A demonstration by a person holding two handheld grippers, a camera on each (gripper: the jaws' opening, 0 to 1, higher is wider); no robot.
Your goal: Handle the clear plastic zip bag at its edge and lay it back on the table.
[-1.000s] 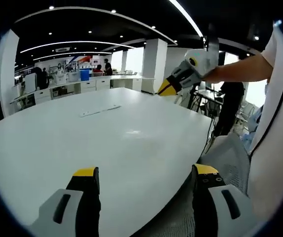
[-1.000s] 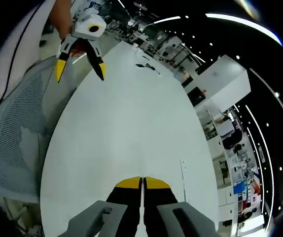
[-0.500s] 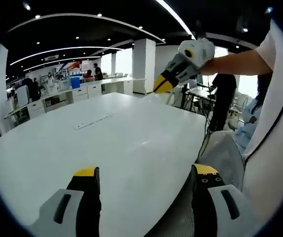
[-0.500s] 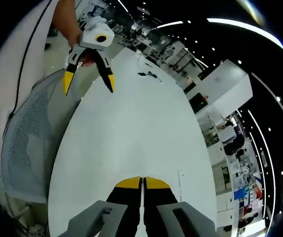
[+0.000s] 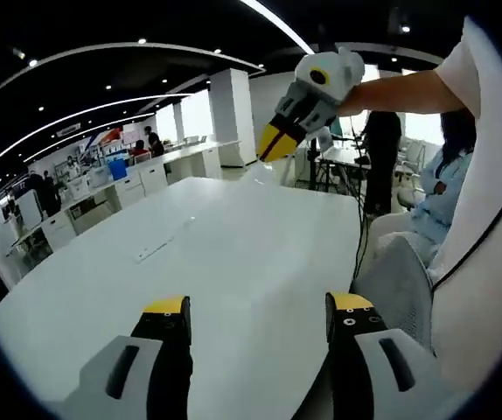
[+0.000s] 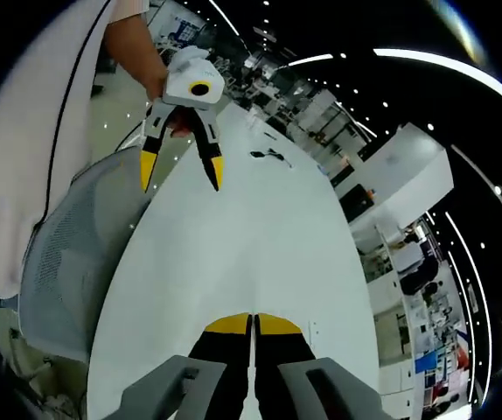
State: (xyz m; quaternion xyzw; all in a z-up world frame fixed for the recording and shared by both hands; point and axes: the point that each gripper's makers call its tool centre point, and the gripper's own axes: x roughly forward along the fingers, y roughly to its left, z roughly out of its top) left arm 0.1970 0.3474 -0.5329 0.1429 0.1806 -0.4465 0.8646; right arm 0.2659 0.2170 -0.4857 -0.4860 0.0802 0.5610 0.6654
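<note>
1. Your left gripper (image 6: 181, 178), jaws apart, had drawn nearer your right gripper (image 5: 265, 154), jaws together.
2. You could not tell the clear plastic zip bag for certain. A faint sheet (image 5: 267, 172) hung at the right gripper's tips, over the table's (image 5: 233, 262) far edge.

Left tool (image 5: 256, 308) hangs over the near edge of the bench (image 5: 233, 254), with the mesh chair (image 5: 400, 280) just to its right. Right tool (image 5: 268, 144) is up above the far side, and a flat strip (image 5: 150, 252) lies mid-bench.
</note>
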